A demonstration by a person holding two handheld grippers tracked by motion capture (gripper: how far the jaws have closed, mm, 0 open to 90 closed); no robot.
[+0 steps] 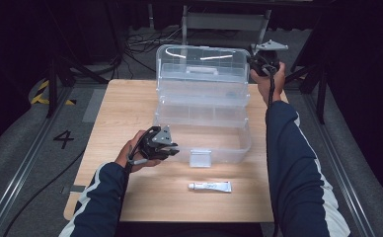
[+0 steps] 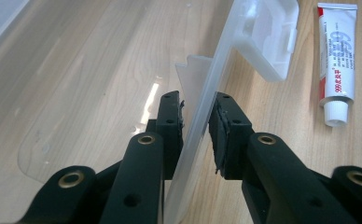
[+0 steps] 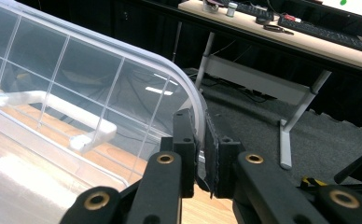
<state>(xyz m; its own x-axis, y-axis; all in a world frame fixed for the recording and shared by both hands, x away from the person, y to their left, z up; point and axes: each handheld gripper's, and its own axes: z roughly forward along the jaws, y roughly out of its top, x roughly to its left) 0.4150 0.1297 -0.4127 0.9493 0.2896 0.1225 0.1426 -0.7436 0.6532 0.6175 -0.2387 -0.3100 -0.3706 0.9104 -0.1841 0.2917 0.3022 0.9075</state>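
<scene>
Clear tiered box (image 1: 202, 106) mid-table, fanned open; left gripper (image 2: 195, 123) clamped on front wall, right gripper (image 3: 200, 140) pinching raised lid edge; tube (image 1: 210, 186) in front, not yet stowed

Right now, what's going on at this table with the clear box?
A person is working on a clear plastic tiered storage box on a wooden table, a gripper in each hand. The left gripper is clamped on the near bottom tray's wall. The right gripper pinches the raised lid's rim at the far corner. A small white tube lies untouched in front of the box.
</scene>
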